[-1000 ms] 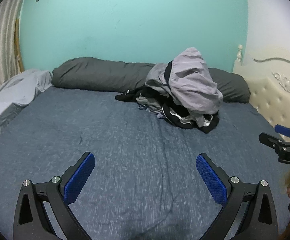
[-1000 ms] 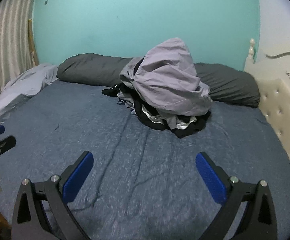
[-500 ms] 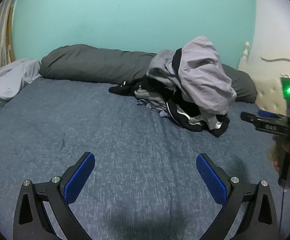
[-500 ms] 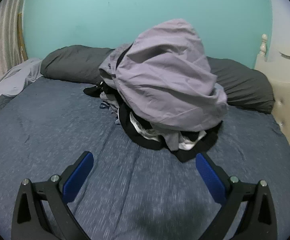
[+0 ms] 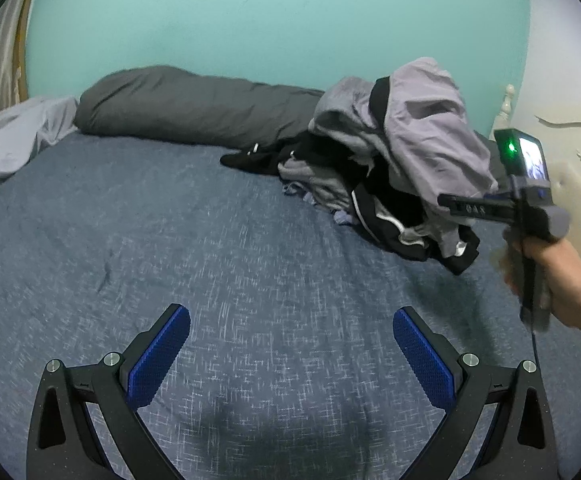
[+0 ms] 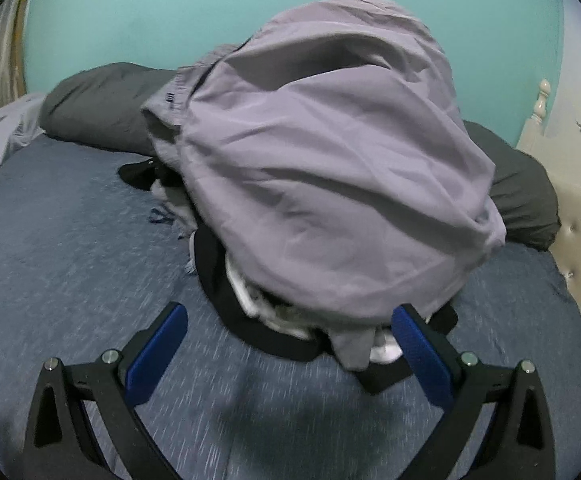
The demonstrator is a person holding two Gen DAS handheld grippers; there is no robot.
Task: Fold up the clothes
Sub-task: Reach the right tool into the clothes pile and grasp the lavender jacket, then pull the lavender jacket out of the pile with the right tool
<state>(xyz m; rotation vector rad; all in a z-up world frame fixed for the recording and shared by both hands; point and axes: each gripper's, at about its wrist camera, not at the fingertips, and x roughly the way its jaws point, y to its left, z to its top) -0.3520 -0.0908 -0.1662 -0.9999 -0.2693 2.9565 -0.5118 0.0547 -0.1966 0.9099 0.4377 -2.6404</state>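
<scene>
Against the teal wall, on the blue bed (image 5: 194, 248) before the grey bolster (image 5: 186, 104), lies the clothes heap (image 6: 322, 184): light, limp, best pinched at the lilac hem; left gripper (image 5: 290, 346) and right gripper (image 6: 290, 344) both gape wide, empty.

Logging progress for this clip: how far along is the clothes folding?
Nothing folded yet: the clothes pile is a heap on the bed. The right gripper, jaws open, is at its near edge; the left gripper is open over bare sheet. All folding remains.
</scene>
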